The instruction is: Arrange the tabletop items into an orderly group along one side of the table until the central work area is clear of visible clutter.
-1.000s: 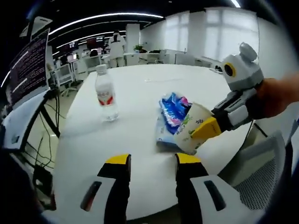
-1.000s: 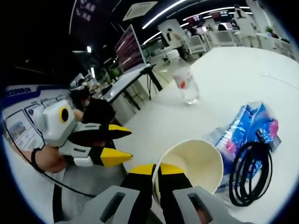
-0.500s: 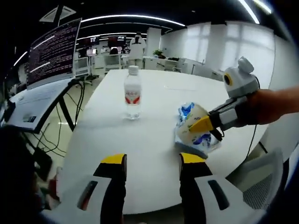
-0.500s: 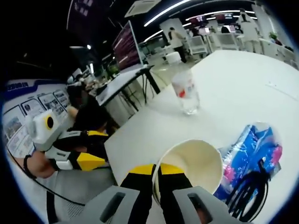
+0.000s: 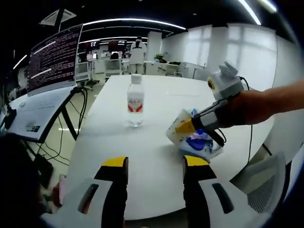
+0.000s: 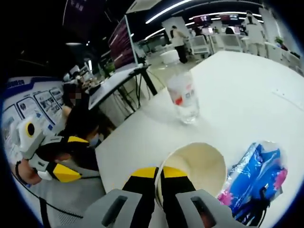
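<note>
We have the cream paper cup with green print (image 5: 179, 133) pinched by its rim in the right gripper (image 6: 159, 176), jaws clenched on the thin wall, one inside and one outside. It hangs tilted just above the white round table (image 5: 142, 156), near the edge closest to us, next to the blue crinkly plastic snack packet (image 5: 202, 145). We judge the cup light, empty and easy to crush, so a rim pinch is fine but a hard squeeze would dent it. The packet looks soft and slippery; best taken by a flat edge. The clear plastic water bottle with red label (image 5: 135, 100) stands upright farther in, well apart from the cup; probably heavier, smooth, best gripped around the body.

The left gripper (image 5: 154, 166) is spread wide, holding nothing, low over the near table edge.

The right gripper view shows the cup's empty inside (image 6: 199, 164) and a black cable (image 6: 254, 211) lying on the packet. The left gripper view shows the cup's printed outside and the person's forearm (image 5: 266, 102) behind the right gripper.
</note>
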{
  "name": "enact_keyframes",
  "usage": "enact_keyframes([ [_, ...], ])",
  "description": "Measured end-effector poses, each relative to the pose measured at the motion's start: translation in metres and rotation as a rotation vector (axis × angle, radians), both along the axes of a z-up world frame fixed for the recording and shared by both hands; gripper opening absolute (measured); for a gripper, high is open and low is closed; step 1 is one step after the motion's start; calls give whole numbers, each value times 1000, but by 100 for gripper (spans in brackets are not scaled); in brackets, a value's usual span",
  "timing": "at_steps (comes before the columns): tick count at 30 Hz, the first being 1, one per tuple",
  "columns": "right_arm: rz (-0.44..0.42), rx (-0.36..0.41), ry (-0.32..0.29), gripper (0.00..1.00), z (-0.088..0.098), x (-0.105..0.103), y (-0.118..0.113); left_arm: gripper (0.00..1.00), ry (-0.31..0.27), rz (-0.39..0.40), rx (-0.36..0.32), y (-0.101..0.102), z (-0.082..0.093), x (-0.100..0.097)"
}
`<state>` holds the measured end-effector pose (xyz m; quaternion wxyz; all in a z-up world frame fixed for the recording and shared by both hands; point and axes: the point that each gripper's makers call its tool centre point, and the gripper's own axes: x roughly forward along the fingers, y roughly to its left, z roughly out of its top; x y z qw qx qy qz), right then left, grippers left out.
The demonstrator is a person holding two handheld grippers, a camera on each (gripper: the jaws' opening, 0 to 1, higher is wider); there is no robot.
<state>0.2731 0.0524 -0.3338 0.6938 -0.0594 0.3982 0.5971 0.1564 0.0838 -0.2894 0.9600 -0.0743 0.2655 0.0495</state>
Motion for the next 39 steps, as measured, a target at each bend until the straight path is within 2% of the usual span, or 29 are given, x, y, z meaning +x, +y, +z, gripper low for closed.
enact_keyframes([
  [3,-10,5,-4,0,3,10,9,45,-4,-3,1,-1,1,-1],
  [5,-8,-9,-18,0,0,19,15,46,1,0,0,-1,-1,-2],
  [9,1,-26,-36,0,-3,21,17,46,5,4,-5,-1,-1,-4],
  [13,25,-61,-75,0,-10,36,23,46,3,6,-1,-1,1,-2],
  [21,156,-181,-203,0,-27,43,33,46,-1,12,-3,1,3,2],
  [25,198,-211,-230,0,-41,53,40,46,2,11,-6,0,2,3],
  [29,247,-245,-280,0,-41,51,45,46,13,8,-2,1,-1,2],
  [33,306,-263,-353,0,-42,56,52,46,14,16,-6,4,-3,1],
  [36,361,-292,-433,0,-44,63,54,46,17,23,-8,7,-6,1],
  [39,373,-310,-462,0,-47,70,55,46,18,23,-7,7,-5,1],
])
